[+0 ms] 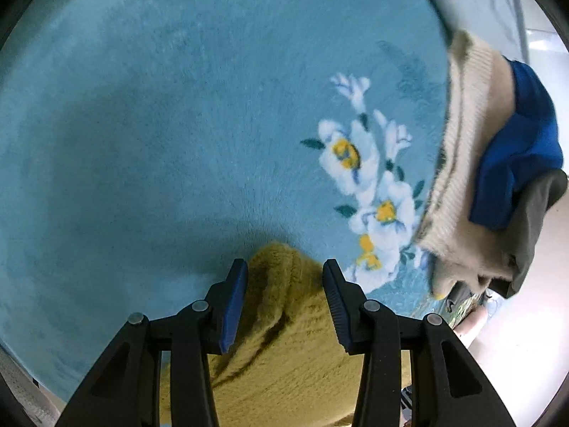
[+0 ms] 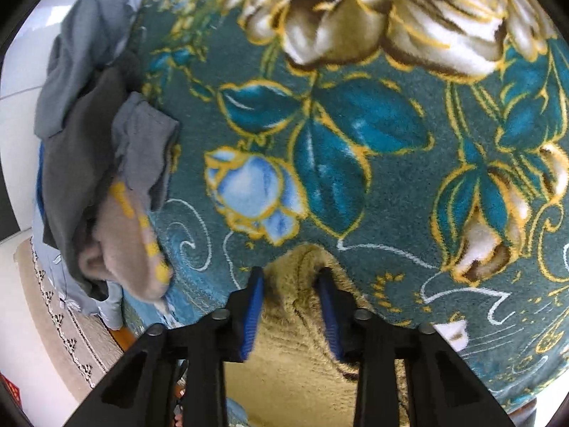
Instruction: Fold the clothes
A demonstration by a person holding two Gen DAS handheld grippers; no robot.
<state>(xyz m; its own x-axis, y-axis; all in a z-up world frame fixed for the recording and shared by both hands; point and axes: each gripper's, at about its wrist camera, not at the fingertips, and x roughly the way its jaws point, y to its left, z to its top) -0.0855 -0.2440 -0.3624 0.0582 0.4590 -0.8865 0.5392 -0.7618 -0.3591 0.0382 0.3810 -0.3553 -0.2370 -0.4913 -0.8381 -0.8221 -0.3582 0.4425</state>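
A mustard-yellow knit sweater [image 1: 284, 320] fills the lower middle of the left wrist view. A bunched fold of it sits between the blue pads of my left gripper [image 1: 286, 270], which is shut on it, and its tip pokes out past the fingertips above the light blue blanket [image 1: 160, 124]. In the right wrist view the same sweater [image 2: 291, 356] is creased and pinched between the fingers of my right gripper [image 2: 290, 277], shut on it, over a teal floral blanket [image 2: 355, 185]. The rest of the sweater is hidden under the grippers.
A pile of clothes lies at the bed's edge: a cream knit [image 1: 473, 149], a blue garment [image 1: 515, 149] and a grey one [image 1: 533, 220]. The right wrist view shows the grey clothes [image 2: 81, 114] and a beige piece [image 2: 128, 249]. Beyond the pile is pale floor [image 2: 21, 302].
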